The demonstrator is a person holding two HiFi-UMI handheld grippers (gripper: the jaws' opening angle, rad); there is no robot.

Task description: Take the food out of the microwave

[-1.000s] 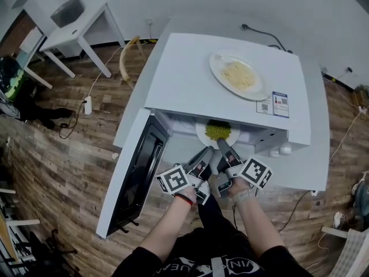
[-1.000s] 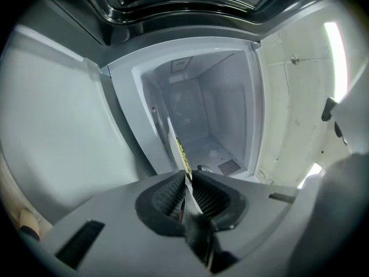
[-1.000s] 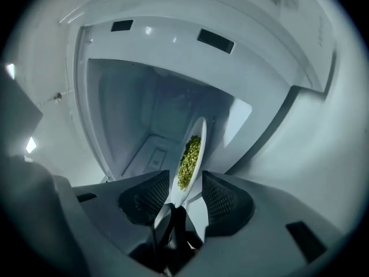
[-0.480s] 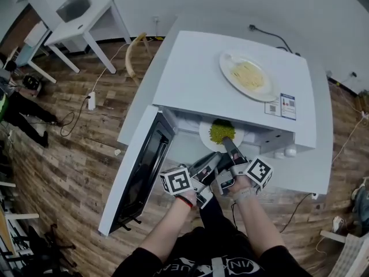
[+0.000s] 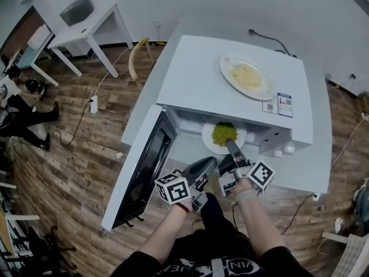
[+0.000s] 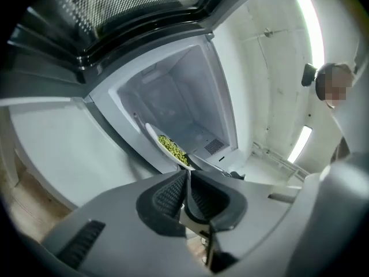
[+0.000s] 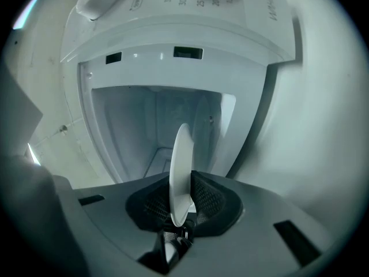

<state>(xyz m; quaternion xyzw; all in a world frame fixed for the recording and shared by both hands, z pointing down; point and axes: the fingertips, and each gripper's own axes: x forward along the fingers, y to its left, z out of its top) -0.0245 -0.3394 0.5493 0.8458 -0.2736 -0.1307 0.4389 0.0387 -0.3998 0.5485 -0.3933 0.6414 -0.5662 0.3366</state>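
A white plate of green peas sits in the mouth of the open white microwave. My right gripper reaches in level, and its jaws are closing on the plate's near rim. In the right gripper view the thin plate edge stands upright between the pads of the right gripper, pressed from both sides. To the left, my left gripper hangs just outside the opening. In its own view the left gripper is shut on nothing, with the peas plate ahead inside the cavity.
The microwave door hangs open to the left. A second plate with pale pasta rests on the microwave's top. Two knobs sit at the front right. A white table and a person are far left on the wooden floor.
My left gripper has drawn back from the plate, down and left, and rolled. The right gripper stays at the plate's rim. The plate has not visibly moved.
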